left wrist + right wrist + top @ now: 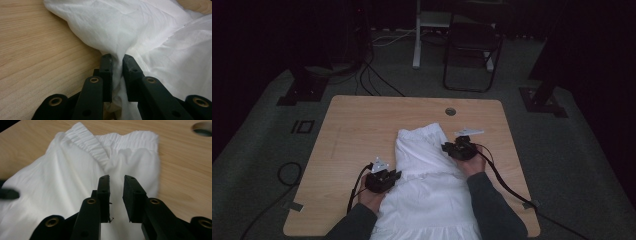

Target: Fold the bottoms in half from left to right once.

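Wooden table (352, 130), light grain, with a round cable hole (450, 111) near its far edge. Dark carpeted floor around it; a folding chair (472, 50) stands beyond the table.

White garment (432, 185) lies on the near-centre of the table, running from the near edge toward the middle. Its gathered elastic waistband (120, 138) is the far end, one corner of it folded over. Cloth is thin and creased.

Left gripper (388, 177) sits at the garment's left edge, about halfway along. In the left gripper view its jaws are drawn close on a bunched fold of the white cloth, which rises pinched between the pads (106, 66) and fans out beyond them; bare table wood lies to the side.

Right gripper (451, 148) is at the garment's right side, nearer the waistband. In the right gripper view its jaws stand apart with a clear gap, cloth seen flat beneath; nothing is pinched between them.
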